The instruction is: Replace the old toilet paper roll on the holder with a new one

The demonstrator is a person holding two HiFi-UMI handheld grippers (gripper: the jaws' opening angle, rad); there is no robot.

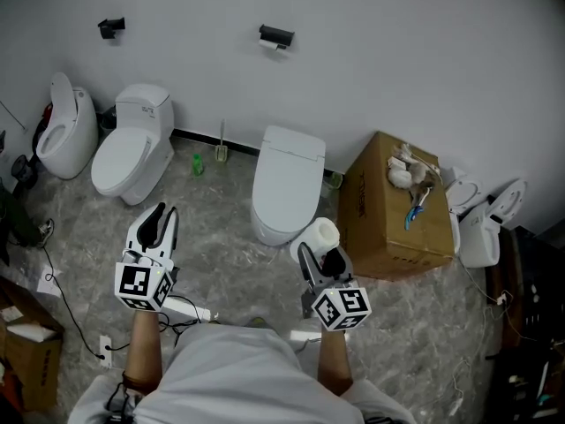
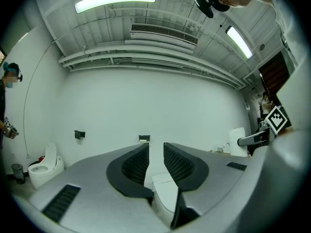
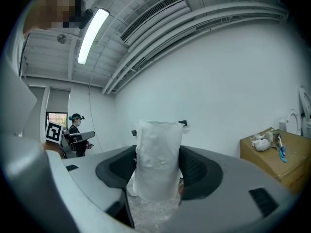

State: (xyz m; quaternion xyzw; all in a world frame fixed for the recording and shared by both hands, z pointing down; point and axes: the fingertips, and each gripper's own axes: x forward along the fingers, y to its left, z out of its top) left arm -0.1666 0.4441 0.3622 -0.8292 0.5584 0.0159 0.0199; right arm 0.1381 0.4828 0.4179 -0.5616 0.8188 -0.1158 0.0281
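Note:
A black wall holder (image 1: 276,35) carries a small whitish remnant of the old roll (image 1: 272,47) under it. It also shows far off as the holder (image 2: 144,139) between the left jaws and as the holder (image 3: 182,123) beside the roll. My right gripper (image 1: 318,259) is shut on a new white toilet paper roll (image 1: 320,234), held upright in front of the middle toilet. In the right gripper view the roll (image 3: 158,164) fills the gap of the right gripper (image 3: 158,152). My left gripper (image 1: 161,217) stands open by a narrow gap, and the left gripper (image 2: 155,149) has nothing in it.
Three toilets line the wall: toilet (image 1: 66,129), toilet (image 1: 132,147) and the middle toilet (image 1: 287,184). A cardboard box (image 1: 388,210) with oddments stands at the right, and white toilet parts (image 1: 484,223) lie beyond it. A second holder (image 1: 111,26), a green bottle (image 1: 198,163) and a brush (image 1: 221,151) are by the wall.

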